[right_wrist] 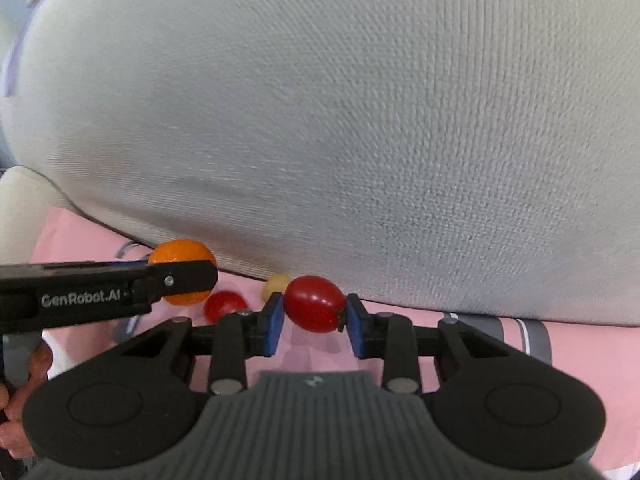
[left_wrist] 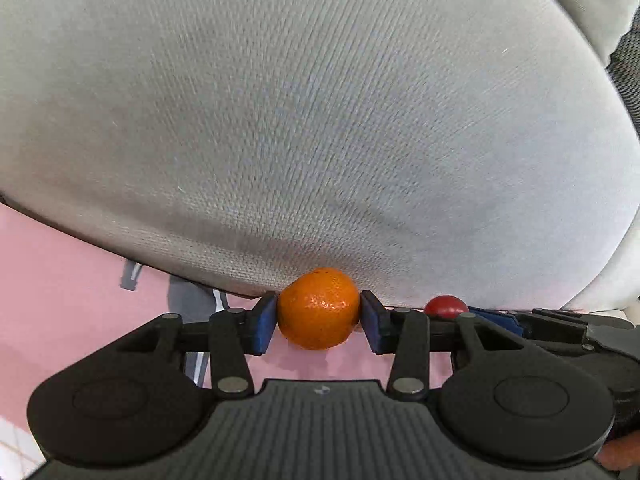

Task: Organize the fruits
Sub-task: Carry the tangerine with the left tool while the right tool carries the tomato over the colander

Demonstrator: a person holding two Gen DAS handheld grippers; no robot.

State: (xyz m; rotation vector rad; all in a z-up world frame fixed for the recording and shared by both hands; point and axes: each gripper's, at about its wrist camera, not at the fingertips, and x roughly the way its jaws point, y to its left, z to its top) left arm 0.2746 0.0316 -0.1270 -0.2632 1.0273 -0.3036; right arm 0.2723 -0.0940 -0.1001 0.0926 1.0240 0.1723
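Note:
An orange mandarin (left_wrist: pixel 319 314) sits between the blue pads of my left gripper (left_wrist: pixel 319 322), which is shut on it just above the pink cloth (left_wrist: pixel 60 280). In the right wrist view, my right gripper (right_wrist: pixel 315 314) is shut on a red cherry tomato (right_wrist: pixel 315 304). To its left in that view, the left gripper (right_wrist: pixel 192 278) shows side-on with the mandarin (right_wrist: pixel 182 254). A second red tomato (right_wrist: pixel 225 306) and a small yellowish fruit (right_wrist: pixel 276 285) lie on the cloth between the two grippers. In the left wrist view, the held tomato (left_wrist: pixel 445 306) peeks out at the right.
A large grey woven cushion (left_wrist: pixel 320 120) fills the area ahead of both grippers, its lower edge close behind the fruits. The pink cloth (right_wrist: pixel 580 344) carries grey printed stripes (right_wrist: pixel 532 336). A person's hand (right_wrist: pixel 24 364) holds the left gripper's handle.

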